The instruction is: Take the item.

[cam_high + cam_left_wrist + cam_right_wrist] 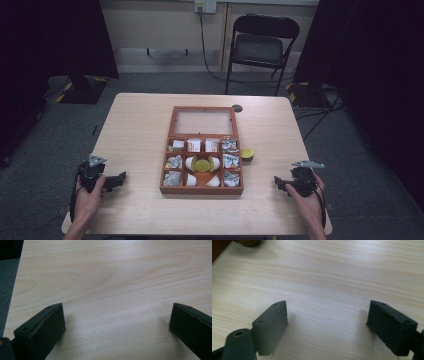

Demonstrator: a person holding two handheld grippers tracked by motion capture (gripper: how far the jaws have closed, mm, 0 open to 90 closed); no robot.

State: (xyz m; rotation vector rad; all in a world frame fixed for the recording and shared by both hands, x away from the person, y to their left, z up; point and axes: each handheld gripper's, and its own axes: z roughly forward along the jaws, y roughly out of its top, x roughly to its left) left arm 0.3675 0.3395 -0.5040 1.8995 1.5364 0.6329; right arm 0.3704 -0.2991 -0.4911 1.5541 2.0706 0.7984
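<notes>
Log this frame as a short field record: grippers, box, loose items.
left gripper: open, nothing between jaws, over bare table
right gripper: open, nothing between jaws
light wooden table: carries everything
brown wooden compartment box: lid open, table centre
box centre: round yellow-green disc
outside box: small round yellow-topped pot, right of it

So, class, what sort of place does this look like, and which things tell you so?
Probably a recording room or lab, not a home: black curtains on both sides, grey carpet, one folding chair, and a bare table with a wooden compartment box.
</notes>
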